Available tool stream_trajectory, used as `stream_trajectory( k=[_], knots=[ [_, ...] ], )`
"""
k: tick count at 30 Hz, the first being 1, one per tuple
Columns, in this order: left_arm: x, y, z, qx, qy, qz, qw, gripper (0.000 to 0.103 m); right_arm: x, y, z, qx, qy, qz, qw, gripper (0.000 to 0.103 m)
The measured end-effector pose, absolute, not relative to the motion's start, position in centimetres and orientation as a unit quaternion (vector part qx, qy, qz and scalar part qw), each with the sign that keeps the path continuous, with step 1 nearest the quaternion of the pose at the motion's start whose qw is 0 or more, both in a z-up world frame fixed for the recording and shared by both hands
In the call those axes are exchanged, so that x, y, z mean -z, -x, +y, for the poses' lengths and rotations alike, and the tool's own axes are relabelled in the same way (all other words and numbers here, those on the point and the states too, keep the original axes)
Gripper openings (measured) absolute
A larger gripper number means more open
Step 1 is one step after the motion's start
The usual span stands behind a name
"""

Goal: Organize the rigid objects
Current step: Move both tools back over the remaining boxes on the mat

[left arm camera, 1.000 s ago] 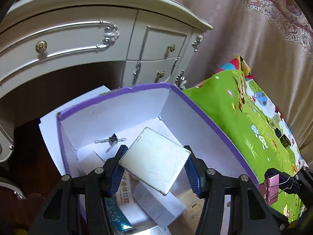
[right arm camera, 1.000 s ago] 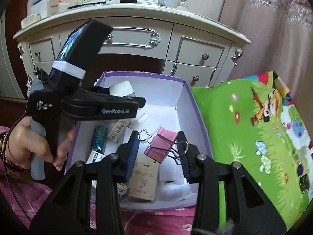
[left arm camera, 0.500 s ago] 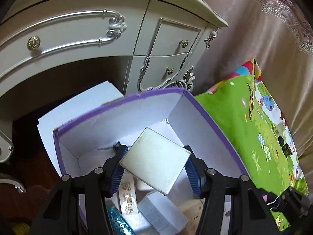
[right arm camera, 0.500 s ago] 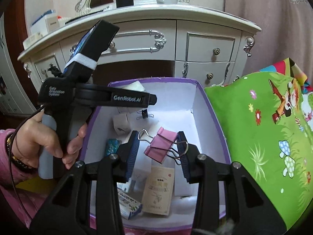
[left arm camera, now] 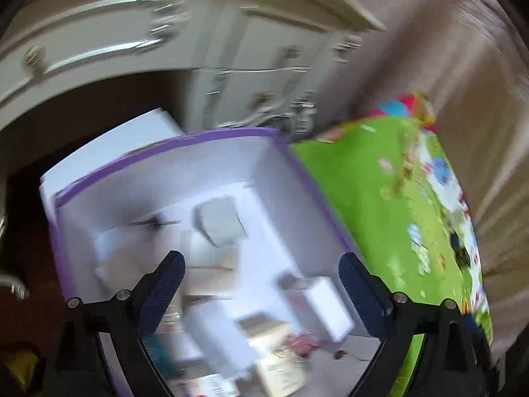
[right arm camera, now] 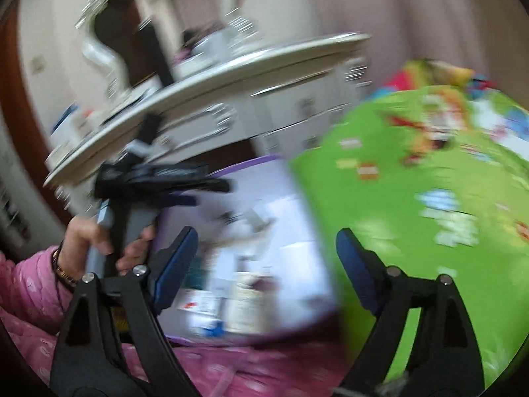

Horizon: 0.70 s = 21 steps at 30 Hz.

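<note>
Both views are motion-blurred. My left gripper (left arm camera: 261, 274) is open and empty above the purple-rimmed white box (left arm camera: 165, 147). The grey square tin (left arm camera: 220, 220) lies inside the box near its far wall, among several small cartons and a black binder clip (left arm camera: 153, 223). A pink binder clip (left arm camera: 302, 342) lies in the box near its front. My right gripper (right arm camera: 266, 259) is open and empty over the box's right edge (right arm camera: 244, 167). The left gripper body (right arm camera: 158, 178) shows in the right wrist view, held by a hand.
A white dresser (left arm camera: 132, 33) with drawers stands behind the box. A green cartoon play mat (left arm camera: 380, 215) lies to the right, with small items on it. A curtain (left arm camera: 479, 66) hangs behind. A pink sleeve (right arm camera: 29, 284) is at the lower left.
Both grippers have opened. The grey tin dropped from the left gripper into the box, and the pink clip left the right gripper. Both cameras are swinging, the right one towards the mat.
</note>
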State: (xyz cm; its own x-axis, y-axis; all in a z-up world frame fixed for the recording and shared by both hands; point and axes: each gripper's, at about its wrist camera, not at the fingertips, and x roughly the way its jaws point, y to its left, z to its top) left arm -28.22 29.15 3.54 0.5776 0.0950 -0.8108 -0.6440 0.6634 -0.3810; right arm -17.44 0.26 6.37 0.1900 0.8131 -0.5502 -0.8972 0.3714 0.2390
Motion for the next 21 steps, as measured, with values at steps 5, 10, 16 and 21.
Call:
stream_trajectory(
  k=[5,10,16,21],
  knots=[
    [-3.5,19.9,18.3,-0.116,0.213,0.439,0.865,0.096,-5.1,12.1,-10.1,-0.402,0.035,0.331,0.853,0.091],
    [-2.3,9.7,7.6,-0.011,0.081,0.459,0.885,0.096,-3.1,5.9,-20.1,-0.268,-0.005,0.372,0.889,0.091],
    [-0.7,-0.9,-0.4,0.029,-0.025,0.464,0.885,0.096,-1.8,-2.9,-27.2,-0.189,0.029,0.399,0.897,0.091],
    [0.6,-3.1,-1.1,0.036,-0.017,0.46,0.887,0.102,0.0,-10.3,-28.5,-0.192,0.08,0.427,0.88,0.092]
  ],
)
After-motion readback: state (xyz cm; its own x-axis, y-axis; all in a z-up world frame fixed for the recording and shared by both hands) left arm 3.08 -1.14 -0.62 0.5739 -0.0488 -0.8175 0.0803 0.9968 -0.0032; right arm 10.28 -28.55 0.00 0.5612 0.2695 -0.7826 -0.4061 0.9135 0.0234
